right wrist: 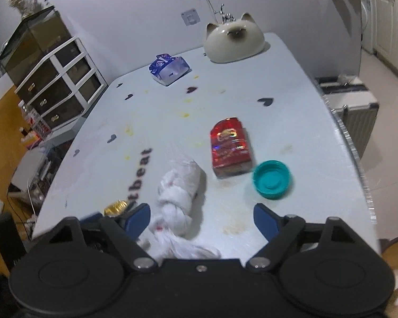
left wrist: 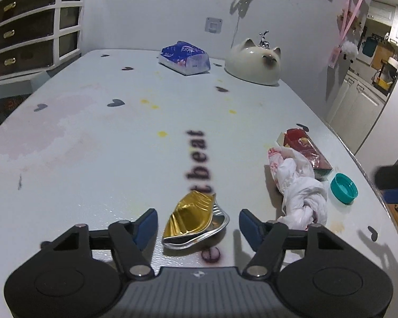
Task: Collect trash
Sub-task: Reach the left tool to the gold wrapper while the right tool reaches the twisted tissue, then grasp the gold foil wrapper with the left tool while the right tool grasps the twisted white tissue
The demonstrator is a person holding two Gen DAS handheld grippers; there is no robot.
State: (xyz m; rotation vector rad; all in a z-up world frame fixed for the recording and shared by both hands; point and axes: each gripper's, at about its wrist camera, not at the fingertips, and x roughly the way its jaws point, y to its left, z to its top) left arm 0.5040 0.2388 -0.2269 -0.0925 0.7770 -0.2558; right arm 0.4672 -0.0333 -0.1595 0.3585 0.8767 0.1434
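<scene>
Two claws over the bench (left wrist: pixel 92 137): our left claw (left wrist: pixel 197 221) stands apart around a crumpled gold foil cup (left wrist: pixel 193 218), pads not touching; our right claw (right wrist: pixel 201 218) gapes wide, knotted white bag (right wrist: pixel 179 188) between its pads, beside red packet (right wrist: pixel 230 147) and teal cap (right wrist: pixel 272 179).

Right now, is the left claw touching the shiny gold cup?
Apart. The left wrist view shows table on both sides between the blue fingers of the left claw and the gold cup.

Both wrist views look steeply down, close over the same table (left wrist: pixel 92 145), sharing its knotted bag (right wrist: pixel 177 185).
</scene>
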